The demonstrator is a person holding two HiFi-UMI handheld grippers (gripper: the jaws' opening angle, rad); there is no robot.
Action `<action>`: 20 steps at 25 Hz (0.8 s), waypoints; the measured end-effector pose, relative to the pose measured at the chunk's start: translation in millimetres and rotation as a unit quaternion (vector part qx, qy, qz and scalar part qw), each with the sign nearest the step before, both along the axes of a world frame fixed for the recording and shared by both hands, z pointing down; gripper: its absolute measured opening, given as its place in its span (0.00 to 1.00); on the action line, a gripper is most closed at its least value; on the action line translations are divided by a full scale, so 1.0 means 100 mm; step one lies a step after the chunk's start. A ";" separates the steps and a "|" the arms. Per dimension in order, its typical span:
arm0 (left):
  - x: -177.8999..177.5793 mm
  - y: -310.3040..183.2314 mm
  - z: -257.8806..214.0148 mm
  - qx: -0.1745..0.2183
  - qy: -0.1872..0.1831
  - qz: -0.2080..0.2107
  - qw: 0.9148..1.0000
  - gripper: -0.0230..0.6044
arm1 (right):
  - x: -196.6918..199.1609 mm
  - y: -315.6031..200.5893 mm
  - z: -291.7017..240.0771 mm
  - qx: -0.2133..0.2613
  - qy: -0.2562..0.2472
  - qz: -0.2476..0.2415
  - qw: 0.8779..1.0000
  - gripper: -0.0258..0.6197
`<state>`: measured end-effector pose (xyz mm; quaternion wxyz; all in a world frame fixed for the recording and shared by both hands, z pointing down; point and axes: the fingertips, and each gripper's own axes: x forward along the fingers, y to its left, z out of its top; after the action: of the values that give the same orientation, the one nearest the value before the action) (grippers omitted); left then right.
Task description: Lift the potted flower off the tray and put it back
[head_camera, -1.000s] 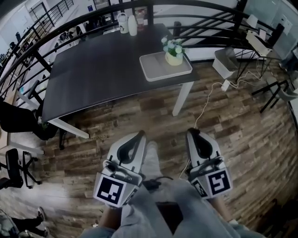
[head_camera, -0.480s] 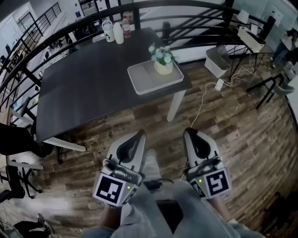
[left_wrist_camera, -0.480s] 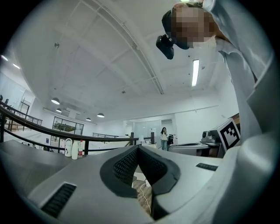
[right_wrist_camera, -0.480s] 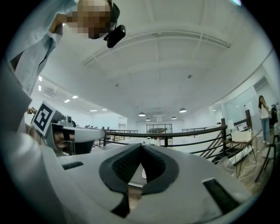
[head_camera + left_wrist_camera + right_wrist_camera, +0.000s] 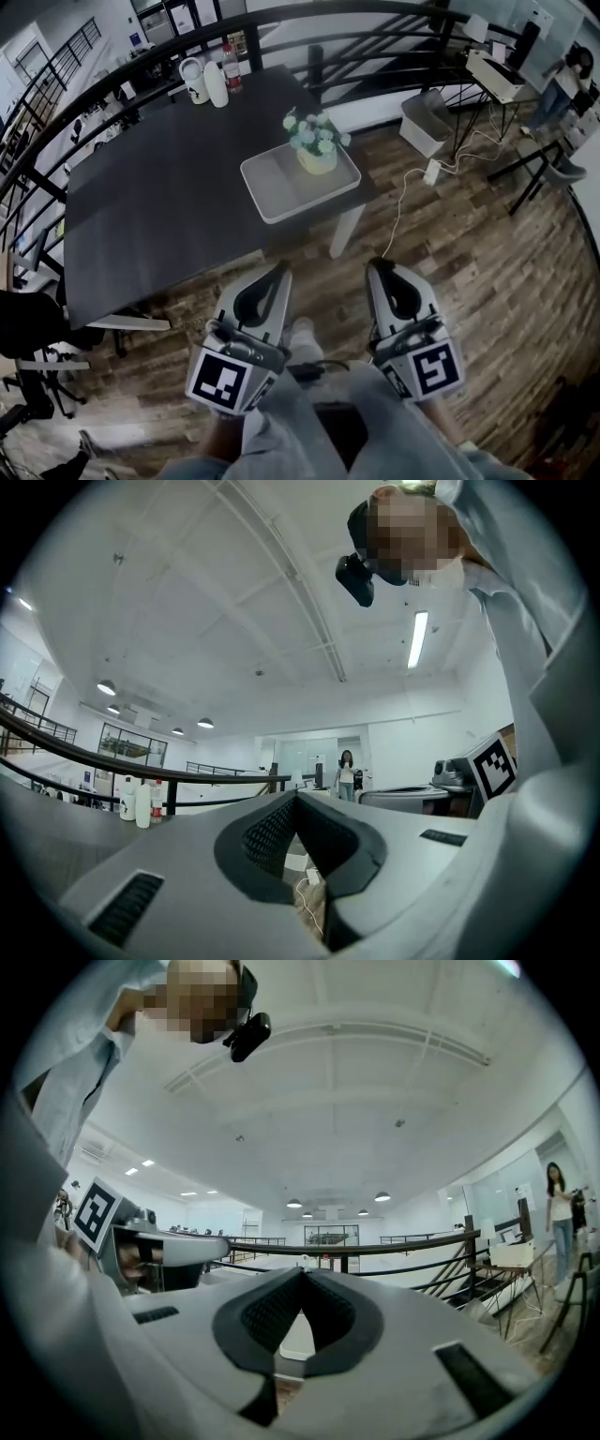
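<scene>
The potted flower (image 5: 314, 145), pale blooms in a yellowish pot, stands upright at the far right corner of the white tray (image 5: 286, 192). The tray lies near the right end of the dark table (image 5: 159, 197). Both grippers are held low in front of the person, over the wooden floor and well short of the table. My left gripper (image 5: 282, 272) is shut with nothing in it, as its own view shows (image 5: 296, 794). My right gripper (image 5: 377, 266) is shut and empty too (image 5: 302, 1271). A strip of the tray (image 5: 298, 1335) shows below the right gripper's closed tips.
Bottles (image 5: 204, 80) stand at the table's far edge by the black railing (image 5: 309, 14). A white bin (image 5: 424, 117) and a cable (image 5: 398, 206) lie on the floor right of the table. A dark chair (image 5: 28, 328) is at the left. A person (image 5: 567, 70) stands far right.
The table, tray and flower have drawn nearer and slid toward the lower left of the head view as the person walks up. Both grippers stay shut, side by side.
</scene>
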<state>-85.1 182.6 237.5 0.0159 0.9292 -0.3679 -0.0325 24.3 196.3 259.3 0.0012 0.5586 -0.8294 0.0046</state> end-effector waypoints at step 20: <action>0.09 -1.35 0.09 0.005 0.004 0.047 0.999 0.02 | 0.12 -1.19 0.04 -0.003 0.011 0.054 0.998 0.03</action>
<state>-75.7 48.1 246.4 0.0136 0.9452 -0.3240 -0.0372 36.4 77.6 263.3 0.0116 0.6026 -0.7980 0.0015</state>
